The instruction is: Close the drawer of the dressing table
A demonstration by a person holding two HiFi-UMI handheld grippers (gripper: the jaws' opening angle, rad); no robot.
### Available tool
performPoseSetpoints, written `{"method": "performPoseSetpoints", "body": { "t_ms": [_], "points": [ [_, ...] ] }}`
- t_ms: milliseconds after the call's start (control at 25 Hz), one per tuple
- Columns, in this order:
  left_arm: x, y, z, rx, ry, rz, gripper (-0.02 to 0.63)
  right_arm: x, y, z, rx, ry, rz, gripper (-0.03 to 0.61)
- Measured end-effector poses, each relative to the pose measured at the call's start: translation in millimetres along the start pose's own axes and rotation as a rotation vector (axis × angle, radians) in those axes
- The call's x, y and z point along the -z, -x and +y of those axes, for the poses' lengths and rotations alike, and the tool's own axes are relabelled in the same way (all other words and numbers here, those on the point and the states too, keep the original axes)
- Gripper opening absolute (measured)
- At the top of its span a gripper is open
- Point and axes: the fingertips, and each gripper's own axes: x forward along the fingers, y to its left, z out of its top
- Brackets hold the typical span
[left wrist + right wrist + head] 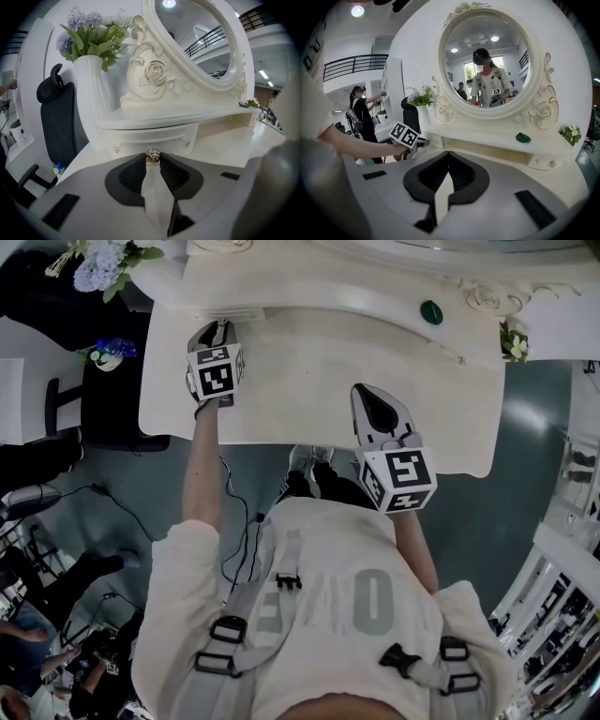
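Your left gripper's [153,162] jaws pinch the drawer's [150,137] small knob [153,155]; it looks hard and slick, so grip squarely; the drawer should slide lightly; push straight; right gripper's [449,156] jaws meet, empty.

A white vase [91,98] of lilac hydrangeas [83,24] stands just beside a black office chair [56,124]; a small dark-green object [523,137] lies well apart.
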Motion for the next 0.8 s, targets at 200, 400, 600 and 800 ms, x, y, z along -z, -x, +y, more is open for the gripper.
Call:
{"method": "performPoseSetpoints", "body": {
  "t_ms": [200,400,600,800],
  "points": [
    [-5,-6,0,0.0,0.0,-0.008,0.103,-1,-3,-4,0.003,-0.003,0.0,0.009],
    [-7,-11,0,0.003,-0.003,-0.003,0.103,0,-6,-6,0.007,-0.008,0.004,0.009],
    [-9,-13,1,0.004,-0.006,-0.005,0.103,-2,-9,-8,0.006,-0.008,0.005,0.009],
    [-10,-16,1,0.004,0.003,-0.011,0.103,-2,-10,-11,0.011,-0.01,0.005,0.009]
  ]
}}
